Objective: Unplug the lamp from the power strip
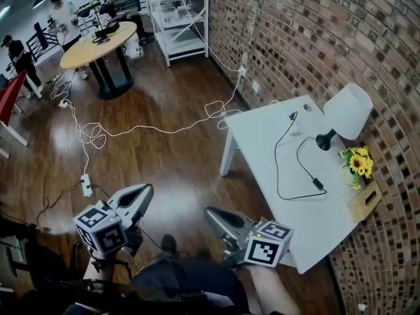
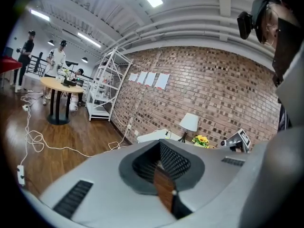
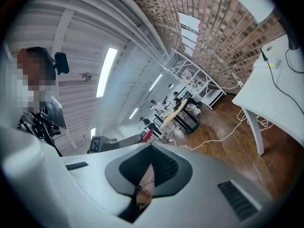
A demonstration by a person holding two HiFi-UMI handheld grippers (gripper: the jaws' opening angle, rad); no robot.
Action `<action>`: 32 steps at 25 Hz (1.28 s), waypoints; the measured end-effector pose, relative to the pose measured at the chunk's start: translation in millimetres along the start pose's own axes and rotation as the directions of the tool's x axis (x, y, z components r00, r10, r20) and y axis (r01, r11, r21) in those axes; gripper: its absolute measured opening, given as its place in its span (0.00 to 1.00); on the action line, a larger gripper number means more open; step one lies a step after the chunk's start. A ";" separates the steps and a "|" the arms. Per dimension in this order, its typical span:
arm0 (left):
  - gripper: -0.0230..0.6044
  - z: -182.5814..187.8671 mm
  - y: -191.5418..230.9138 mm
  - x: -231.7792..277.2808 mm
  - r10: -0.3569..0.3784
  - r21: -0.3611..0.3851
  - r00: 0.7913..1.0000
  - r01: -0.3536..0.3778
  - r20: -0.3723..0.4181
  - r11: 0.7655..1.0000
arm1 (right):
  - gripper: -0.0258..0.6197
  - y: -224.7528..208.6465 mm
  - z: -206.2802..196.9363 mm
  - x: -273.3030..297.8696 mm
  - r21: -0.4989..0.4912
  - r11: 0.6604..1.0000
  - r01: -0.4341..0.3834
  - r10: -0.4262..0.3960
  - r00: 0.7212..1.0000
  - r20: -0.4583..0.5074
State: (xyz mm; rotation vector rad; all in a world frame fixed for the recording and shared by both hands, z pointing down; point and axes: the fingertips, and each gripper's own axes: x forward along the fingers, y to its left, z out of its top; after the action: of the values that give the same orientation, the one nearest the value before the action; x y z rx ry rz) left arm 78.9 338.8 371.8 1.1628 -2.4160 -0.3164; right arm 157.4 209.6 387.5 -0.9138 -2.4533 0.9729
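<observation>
- Grippers, two: left gripper [image 1: 140,191] and right gripper [image 1: 211,214] each have jaws closed to a thin slit, gripping and touching nothing.
- Lamp [image 1: 346,110], one: upright on white table [image 1: 259,140], well apart from both grippers.
- Black cord [image 1: 278,169], one: looped across the tabletop.
- Sunflower bunch [image 1: 357,163], one: beside the lamp.

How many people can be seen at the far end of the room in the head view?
3. A person in white and a person in black are behind the round table; a third person stands at the view's left edge. Others may be hidden.
</observation>
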 end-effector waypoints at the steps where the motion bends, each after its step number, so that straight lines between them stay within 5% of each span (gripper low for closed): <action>1: 0.06 1.1 6.3 1.4 -0.004 -0.009 1.000 0.004 0.002 1.000 | 0.02 -1.0 0.6 5.1 -0.006 1.000 0.006 -0.006 1.000 -0.007; 5: 0.06 16.0 29.5 4.6 -0.040 -0.094 0.998 0.045 0.052 0.995 | 0.02 0.3 1.5 34.4 -0.017 1.000 0.016 -0.017 0.999 -0.035; 17: 0.06 50.2 122.0 -2.9 -0.077 -0.052 0.996 0.079 0.046 0.995 | 0.02 28.5 8.5 145.4 -0.114 0.993 0.019 -0.029 0.995 -0.091; 32: 0.06 37.3 210.3 -27.2 -0.101 -0.142 0.994 0.106 0.041 0.984 | 0.02 43.9 -21.7 221.6 -0.208 0.974 0.089 -0.125 0.978 -0.168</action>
State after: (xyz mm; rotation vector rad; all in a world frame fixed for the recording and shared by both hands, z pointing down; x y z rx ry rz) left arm -67.7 491.3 412.0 1.2290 -2.3224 -0.5387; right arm 25.8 394.4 389.3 -0.8784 -2.4466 0.5880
